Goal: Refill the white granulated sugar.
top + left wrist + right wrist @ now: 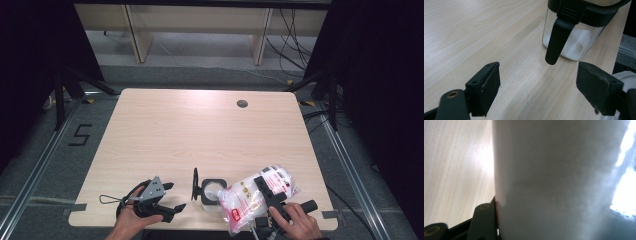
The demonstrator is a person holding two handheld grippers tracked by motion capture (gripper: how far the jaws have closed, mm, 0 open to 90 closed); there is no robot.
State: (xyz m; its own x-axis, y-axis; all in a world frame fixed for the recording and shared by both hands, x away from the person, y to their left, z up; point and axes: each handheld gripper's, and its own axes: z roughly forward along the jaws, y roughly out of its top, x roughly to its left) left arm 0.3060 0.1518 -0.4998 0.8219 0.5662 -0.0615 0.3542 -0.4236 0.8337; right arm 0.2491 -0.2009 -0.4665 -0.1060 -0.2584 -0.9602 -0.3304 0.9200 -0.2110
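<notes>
Pale wooden table (165, 130) bore, near its front edge, a white-filled clear plastic bag with red print (250, 200) clamped in the right gripper (272, 192) and tilted toward the lid-open square glass jar (212, 192). Pouring looked hardly begun, with little powder inside. The left gripper (167, 200) rested just left of the jar, jaws spread and empty.

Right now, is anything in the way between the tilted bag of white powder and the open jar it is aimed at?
Nothing visible blocks it. The jar stands open, its black lid flipped up on the far side from the bag, which the right gripper holds tilted beside it. The left gripper waits open, apart.
</notes>
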